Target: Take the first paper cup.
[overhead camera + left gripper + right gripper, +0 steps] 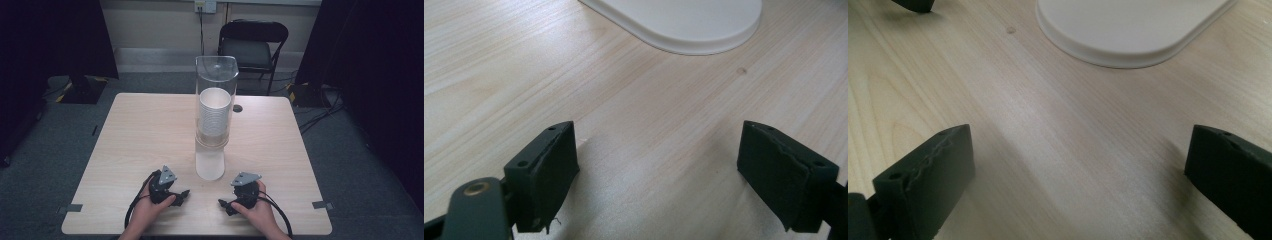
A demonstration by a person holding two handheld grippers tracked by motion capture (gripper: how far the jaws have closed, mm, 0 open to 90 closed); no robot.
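Sitting right in the middle of the light wood-grain desk (140, 135) is a tall clear plastic cup dispenser tube (216, 90) on a white rounded base (210, 167), with a stack of white paper cups (215, 117) inside it, top rim about halfway up the tube. Both hands rest near the front edge of the desk, one on each side of that base. The left gripper (183, 195) lies just left of the base, jaws spread wide with nothing but bare desk between them; in the left gripper view the base (694, 25) is up ahead. The right gripper (223, 204) is just to the right, also wide open and holding nothing, with the base (1133, 30) ahead in its own view too. Behind the desk there's a black folding chair (252, 42) by the wall.
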